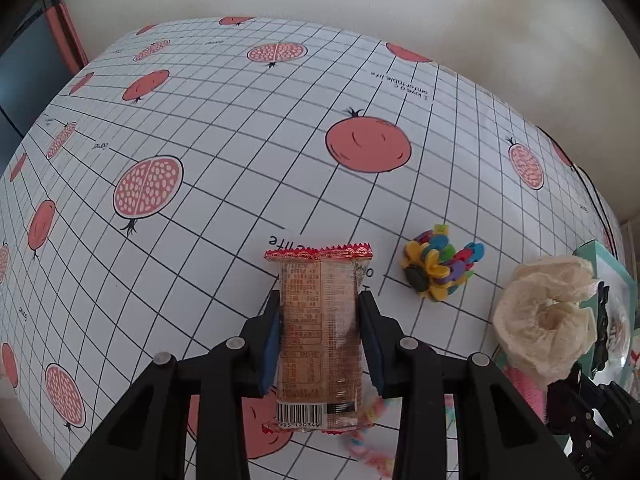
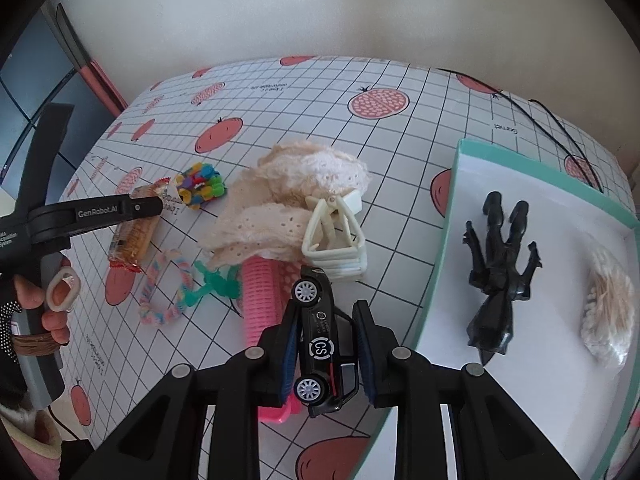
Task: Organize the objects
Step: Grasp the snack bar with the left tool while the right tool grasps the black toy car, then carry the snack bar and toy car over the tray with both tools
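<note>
Left tool [image 1: 320,332]: pads clamped on a snack packet [image 1: 318,336], lower centre of frame, over the desk [image 1: 224,128]. Right tool [image 2: 326,344]: closed narrow on a black toy car [image 2: 324,344], lower centre. Teal tray [image 2: 452,240] at right holds a black figure [image 2: 498,272].

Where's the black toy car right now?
In the right wrist view, the black toy car sits bottom centre, clamped between the right gripper jaws, over the pink comb.

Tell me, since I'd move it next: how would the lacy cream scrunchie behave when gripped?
The lacy cream scrunchie is probably floppy: its ruffled fabric lies in soft folds. It likely squashes between pads and looks light. It seems to overlap the pink roller, so lifting might drag that along.
</note>
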The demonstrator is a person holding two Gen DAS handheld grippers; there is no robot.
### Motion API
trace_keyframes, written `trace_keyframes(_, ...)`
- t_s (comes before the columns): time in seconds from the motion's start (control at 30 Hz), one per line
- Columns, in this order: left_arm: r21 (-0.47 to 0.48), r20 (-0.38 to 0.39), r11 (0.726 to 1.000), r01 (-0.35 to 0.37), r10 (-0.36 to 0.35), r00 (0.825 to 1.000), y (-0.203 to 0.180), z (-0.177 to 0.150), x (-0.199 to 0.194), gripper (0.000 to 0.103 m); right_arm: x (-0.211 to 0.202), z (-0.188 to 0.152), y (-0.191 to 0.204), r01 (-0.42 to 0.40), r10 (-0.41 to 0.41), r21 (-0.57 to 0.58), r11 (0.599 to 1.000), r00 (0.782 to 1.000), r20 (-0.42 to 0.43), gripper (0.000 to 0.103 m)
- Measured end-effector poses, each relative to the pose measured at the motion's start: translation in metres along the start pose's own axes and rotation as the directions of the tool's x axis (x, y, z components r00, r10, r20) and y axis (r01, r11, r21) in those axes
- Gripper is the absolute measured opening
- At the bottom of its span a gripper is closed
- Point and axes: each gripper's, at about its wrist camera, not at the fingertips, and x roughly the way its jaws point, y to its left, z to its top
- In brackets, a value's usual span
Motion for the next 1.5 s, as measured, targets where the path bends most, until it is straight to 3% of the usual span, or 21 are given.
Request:
trace_keyframes(0.3,-0.012,0.108,0.997,0.072,-0.071,0.992,-0.014,0.014,-0.051,0.038,-0.043,0.005,-0.021,0.011,-0.015,0.04,0.999,0.996,0.084,0.028)
trace_keyframes(0.67,0.084,0.188,0.969,0.232,-0.244,0.951,-0.086,0.012,-0.102,0.038,-0.083,-0.008,-0.094,0.084,-0.111,0.192,0.978,0.984,0.136,0.028)
trace_keyframes(0.83,0.168,0.162,0.943,0.289,-0.315,0.935,-0.137,-0.002,-0.109,0.038,-0.101,-0.022,-0.135,0.121,-0.165,0.266,0.956,0.974,0.152,0.028)
trace_keyframes(1.07,0.262,0.082,0.897,0.355,-0.388,0.918,-0.202,-0.032,-0.105,0.038,-0.122,-0.044,-0.188,0.223,-0.288,0.381,0.898,0.95,0.122,0.028)
trace_keyframes(1.27,0.33,0.007,0.865,0.379,-0.403,0.915,-0.249,-0.061,-0.093,0.038,-0.113,-0.055,-0.205,0.259,-0.313,0.41,0.874,0.947,0.069,0.028)
trace_keyframes(1.5,0.384,-0.061,0.849,0.363,-0.369,0.927,-0.281,-0.088,-0.065,0.038,-0.088,-0.063,-0.209,0.288,-0.316,0.393,0.873,0.949,0.007,0.028)
